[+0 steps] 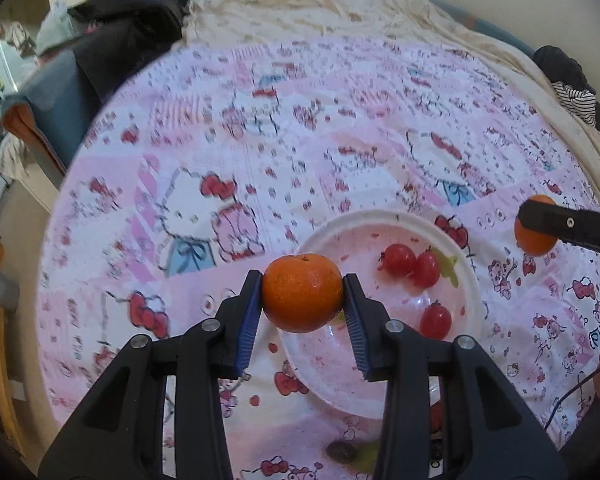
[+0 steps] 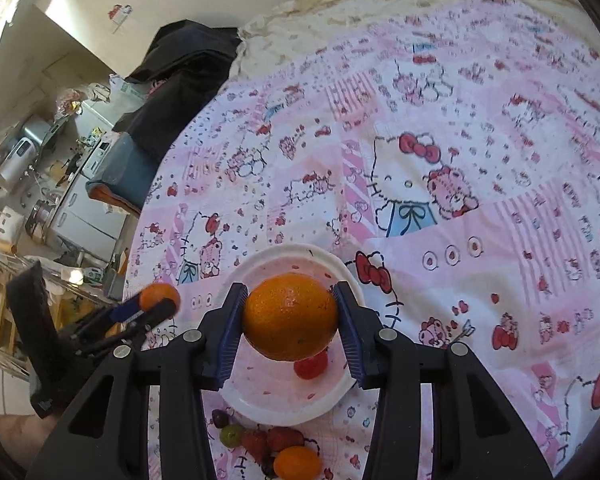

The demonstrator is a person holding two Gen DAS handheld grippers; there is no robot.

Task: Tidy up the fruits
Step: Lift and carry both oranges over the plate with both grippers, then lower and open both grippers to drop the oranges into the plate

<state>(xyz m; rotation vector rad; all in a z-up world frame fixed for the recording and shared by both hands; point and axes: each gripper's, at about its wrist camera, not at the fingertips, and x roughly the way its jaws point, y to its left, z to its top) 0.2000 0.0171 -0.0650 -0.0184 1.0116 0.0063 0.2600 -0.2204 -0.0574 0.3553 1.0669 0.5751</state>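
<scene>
Left tongs [image 1: 303, 294] clenched on a mandarin [image 1: 302, 293], held above the near-left rim of the white plate [image 1: 474, 280] on the bed [image 1: 340, 128]. Right tongs [image 2: 290, 316] clenched on an orange [image 2: 290, 316] over the same plate. Three cherry tomatoes [image 1: 398, 260] lie on the plate; loose fruit [image 2: 296, 462] sits on the bed just near of it.

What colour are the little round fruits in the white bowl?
Red. The little round fruits show best in the left wrist view, inside the white bowl.
</scene>
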